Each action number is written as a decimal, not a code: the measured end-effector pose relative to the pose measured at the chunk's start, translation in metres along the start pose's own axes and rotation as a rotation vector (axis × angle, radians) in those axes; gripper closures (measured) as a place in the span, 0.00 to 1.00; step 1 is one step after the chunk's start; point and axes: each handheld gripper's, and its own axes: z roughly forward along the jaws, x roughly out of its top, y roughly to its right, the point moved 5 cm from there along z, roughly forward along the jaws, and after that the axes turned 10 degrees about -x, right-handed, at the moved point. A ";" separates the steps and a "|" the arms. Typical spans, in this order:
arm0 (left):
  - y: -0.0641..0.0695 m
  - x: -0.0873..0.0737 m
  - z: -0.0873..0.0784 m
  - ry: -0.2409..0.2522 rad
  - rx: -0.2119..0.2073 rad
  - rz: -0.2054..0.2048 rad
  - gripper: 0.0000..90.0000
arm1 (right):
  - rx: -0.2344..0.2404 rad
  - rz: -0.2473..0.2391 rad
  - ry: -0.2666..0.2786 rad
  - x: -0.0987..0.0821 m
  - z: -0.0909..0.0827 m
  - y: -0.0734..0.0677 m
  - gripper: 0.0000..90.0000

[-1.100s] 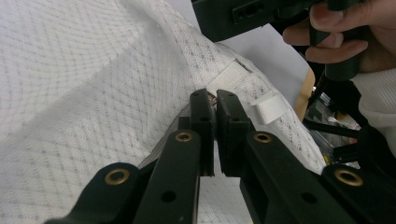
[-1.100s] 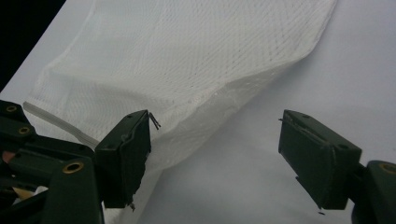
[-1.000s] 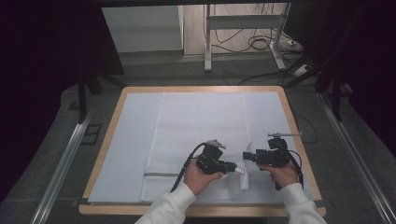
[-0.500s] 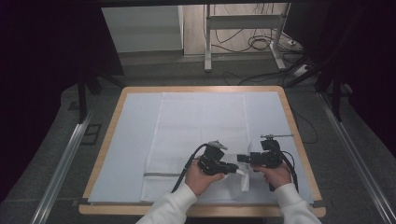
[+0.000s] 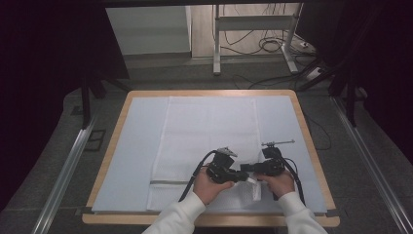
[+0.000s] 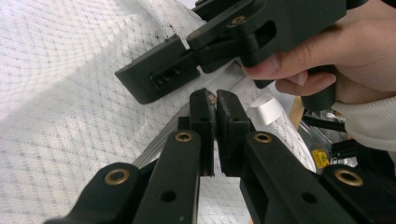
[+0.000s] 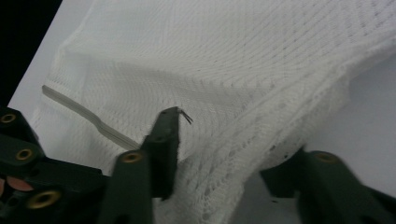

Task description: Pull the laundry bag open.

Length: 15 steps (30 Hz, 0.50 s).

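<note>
Pale blue matting covers my table (image 5: 136, 146), the white mesh bag (image 5: 209, 131) lying down its middle to the near edge, where my left gripper (image 6: 214, 100) is clenched on the barely visible zipper pull and my right gripper (image 7: 233, 154), jaws just closing, straddles bunched mesh hiding its far pad

We see a dim high view with dark edges; beyond the right gripper (image 7: 210, 154) soft blur, mesh brightly lit.
</note>
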 end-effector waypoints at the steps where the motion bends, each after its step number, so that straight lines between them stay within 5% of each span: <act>1: 0.000 0.000 0.000 -0.002 0.000 0.000 0.96 | 0.004 -0.005 -0.003 0.000 0.000 0.000 0.72; 7: -0.002 -0.002 0.003 -0.007 0.000 -0.006 0.96 | 0.025 -0.043 0.005 0.000 -0.003 -0.001 0.97; 15: -0.009 -0.005 0.003 0.001 -0.011 -0.032 0.96 | 0.044 -0.052 0.022 0.000 -0.003 -0.001 0.98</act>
